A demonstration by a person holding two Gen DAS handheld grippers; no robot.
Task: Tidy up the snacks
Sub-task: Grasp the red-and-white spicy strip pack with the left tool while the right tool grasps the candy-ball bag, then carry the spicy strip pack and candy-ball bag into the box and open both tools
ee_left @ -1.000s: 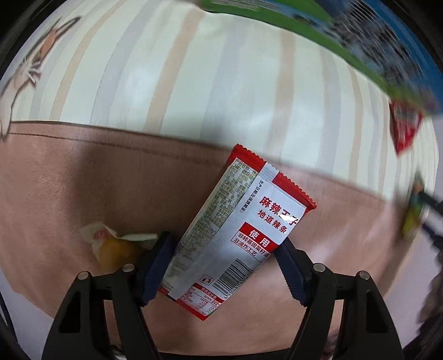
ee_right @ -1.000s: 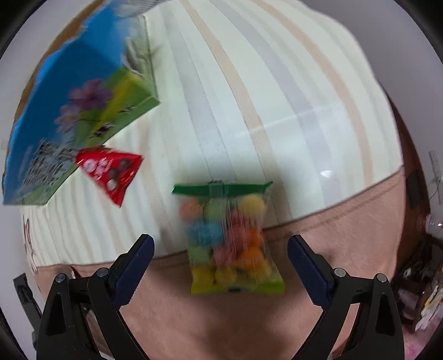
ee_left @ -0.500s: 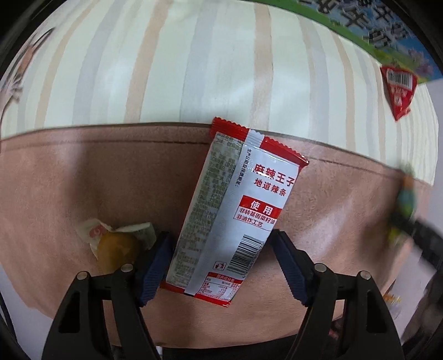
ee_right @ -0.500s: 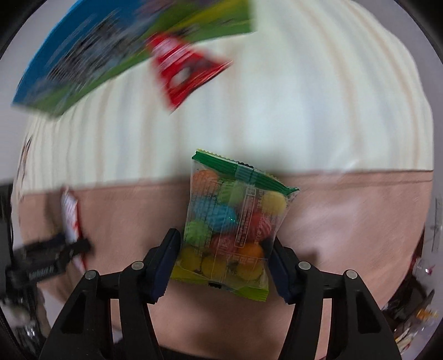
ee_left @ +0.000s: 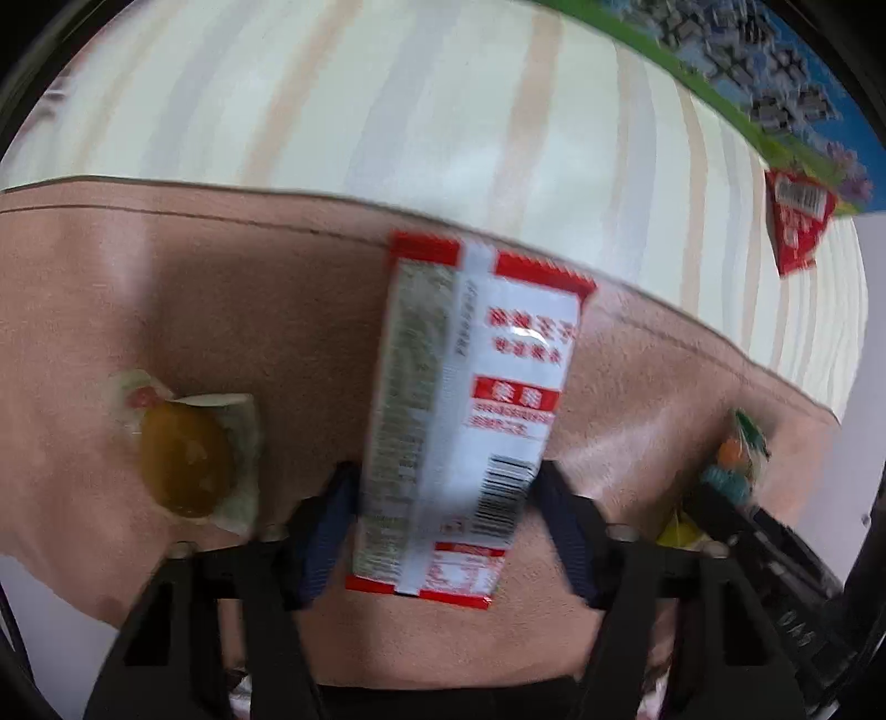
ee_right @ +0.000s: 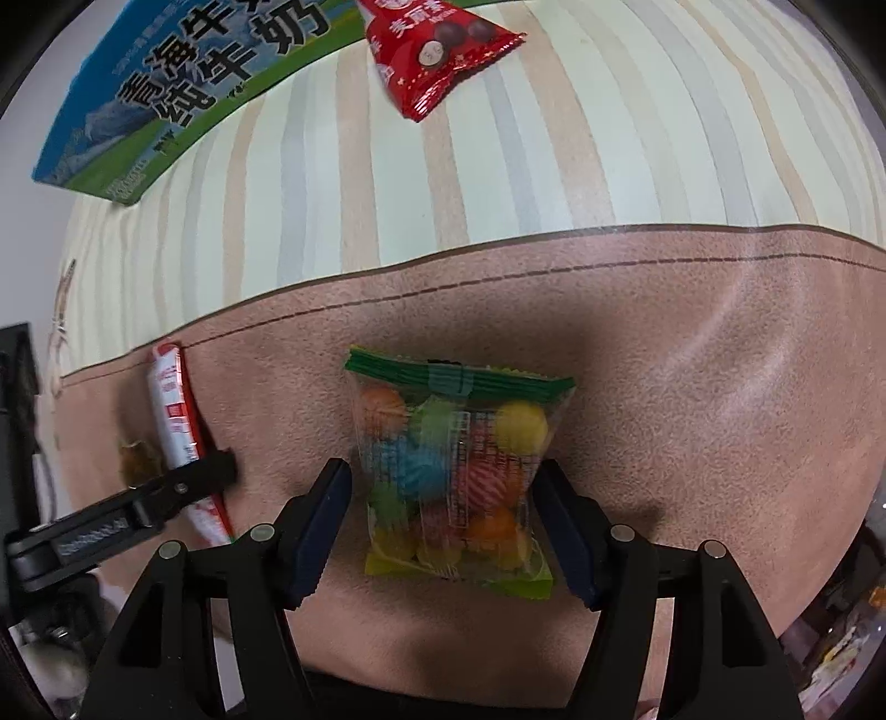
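My left gripper is shut on a red and white spicy strip packet, held over the brown part of the cloth. My right gripper is shut on a clear bag of coloured candy balls with a green top. In the right wrist view the left gripper and its packet show at the left. In the left wrist view the candy bag shows at the right edge.
A wrapped yellow pastry lies left of the left gripper. A blue and green milk box and a small red chocolate packet lie far off on the striped cloth.
The right gripper has closed on the candy bag and carried it back over the brown cloth. The left gripper has turned its packet more upright and both grippers have come closer together.
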